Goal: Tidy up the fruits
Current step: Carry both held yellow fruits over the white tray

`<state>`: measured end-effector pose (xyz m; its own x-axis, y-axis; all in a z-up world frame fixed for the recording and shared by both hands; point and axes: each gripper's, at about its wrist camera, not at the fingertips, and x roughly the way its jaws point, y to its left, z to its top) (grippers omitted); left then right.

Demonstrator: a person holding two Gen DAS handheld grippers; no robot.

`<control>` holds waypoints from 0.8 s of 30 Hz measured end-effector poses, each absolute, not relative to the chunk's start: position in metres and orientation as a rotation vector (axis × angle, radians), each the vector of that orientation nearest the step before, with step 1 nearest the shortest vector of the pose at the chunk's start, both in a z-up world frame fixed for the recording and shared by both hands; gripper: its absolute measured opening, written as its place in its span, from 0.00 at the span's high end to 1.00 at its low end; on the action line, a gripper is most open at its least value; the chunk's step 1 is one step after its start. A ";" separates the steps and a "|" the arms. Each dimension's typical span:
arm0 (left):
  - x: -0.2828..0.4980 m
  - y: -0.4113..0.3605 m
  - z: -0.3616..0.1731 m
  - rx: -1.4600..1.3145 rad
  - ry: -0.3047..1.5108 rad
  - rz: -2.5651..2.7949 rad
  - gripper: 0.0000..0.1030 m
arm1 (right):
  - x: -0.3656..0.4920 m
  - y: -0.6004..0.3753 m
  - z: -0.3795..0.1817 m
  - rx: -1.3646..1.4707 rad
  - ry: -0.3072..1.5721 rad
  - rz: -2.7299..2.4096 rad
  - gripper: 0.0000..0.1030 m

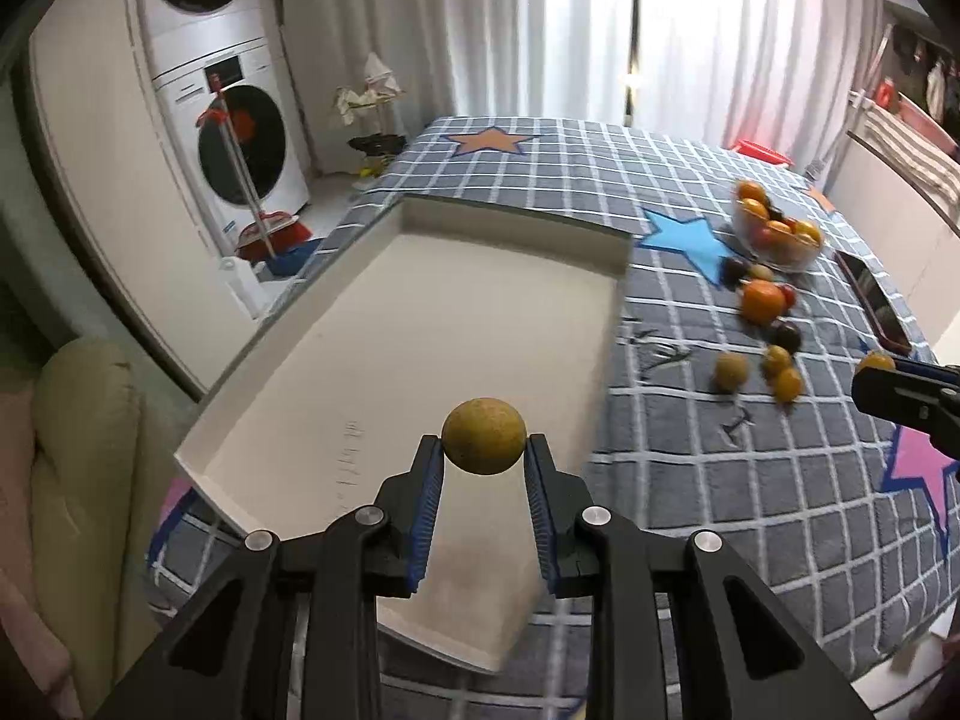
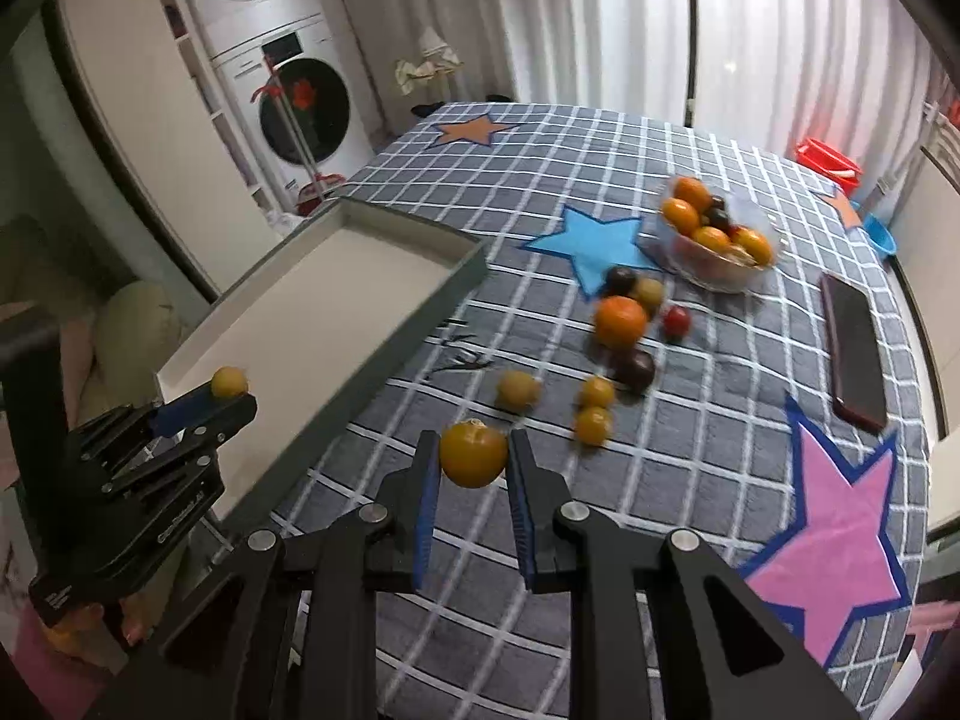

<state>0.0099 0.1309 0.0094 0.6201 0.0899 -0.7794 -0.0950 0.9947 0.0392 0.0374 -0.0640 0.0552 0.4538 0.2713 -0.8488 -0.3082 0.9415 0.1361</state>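
The brown fruit (image 1: 484, 435) sits pinched between the blue pads of the left gripper (image 1: 485, 450), held above the near end of the white tray (image 1: 420, 300), which has nothing else in it. The right gripper (image 2: 471, 456) is closed on a yellow-orange fruit (image 2: 473, 455), held over the checked cloth (image 2: 540, 600) just right of the tray's long right wall.

The step in hand looks like setting both fruits into the tray. To do it well, the left gripper should come down until the round fruit is almost on the tray floor before the jaws part; dropped from height it would likely roll, and the tray is long and bare. A spot against a wall or corner would steady it. The right gripper must first lift its fruit over the wall and keep clear of the left gripper, which is close on that side.

Farther right on the cloth lie the loose fruits (image 2: 621, 321): an orange one, dark ones, a small red one and several small yellow ones, bunched near each other. Beyond them stands a glass bowl (image 2: 711, 267) with more fruit. A phone (image 2: 852, 354) lies at the right, near the pile, so it may get in the way of later reaches there. Nothing blocks the tray itself.
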 end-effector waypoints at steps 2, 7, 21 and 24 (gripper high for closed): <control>0.013 0.141 0.007 -0.012 0.900 0.125 0.72 | 0.041 -0.051 0.054 -0.050 1.045 0.374 0.77; 0.019 0.158 0.002 -0.018 0.906 0.159 0.72 | 0.051 -0.020 0.049 -0.073 1.060 0.417 0.77; 0.041 0.177 -0.017 -0.013 0.937 0.187 0.71 | 0.078 0.026 0.025 -0.074 1.120 0.468 0.77; 0.045 0.180 -0.020 -0.011 0.944 0.191 0.71 | 0.085 0.033 0.019 -0.075 1.131 0.472 0.77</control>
